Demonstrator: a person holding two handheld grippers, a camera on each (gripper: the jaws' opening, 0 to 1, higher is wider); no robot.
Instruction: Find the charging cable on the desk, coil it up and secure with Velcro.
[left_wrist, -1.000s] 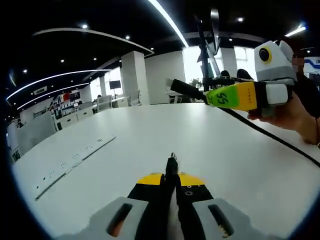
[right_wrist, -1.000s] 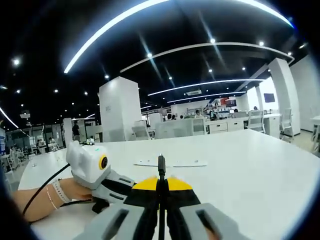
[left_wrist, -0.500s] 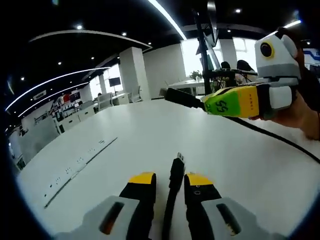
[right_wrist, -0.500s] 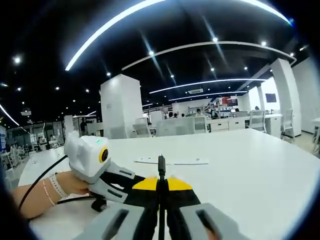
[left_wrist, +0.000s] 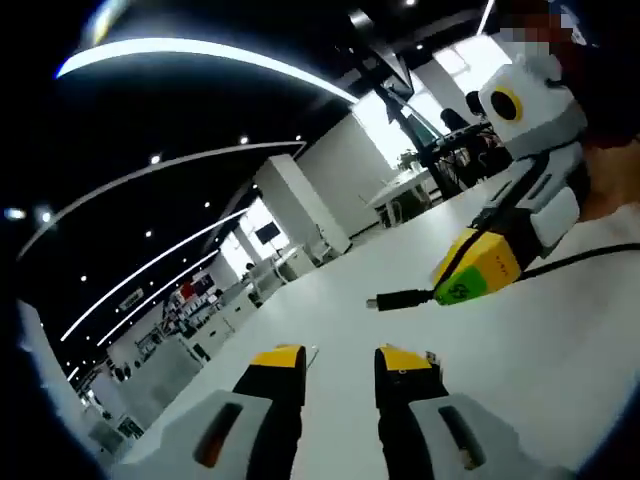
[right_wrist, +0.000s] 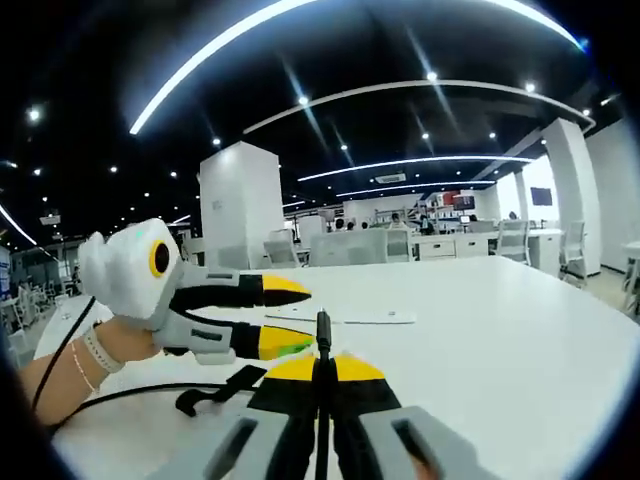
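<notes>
Right gripper (right_wrist: 318, 368) clamps black charging cable (right_wrist: 322, 335) near plug, thin round cord trailing over smooth white desk (right_wrist: 500, 330). Left gripper (left_wrist: 340, 362) spread wide, empty, lifted off cable. I judge coiling barely begun; next I regrip slack, form loop. Black Velcro strap (right_wrist: 215, 390) lies flat beside.

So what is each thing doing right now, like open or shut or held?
left gripper: open, jaws apart, nothing between them.
right gripper: shut on the charging cable, plug end sticking out past the tips.
Velcro strap: lying flat on the desk, on the cable's slack, not wrapped.
charging cable: not coiled yet; slack trails across the desk.
</notes>
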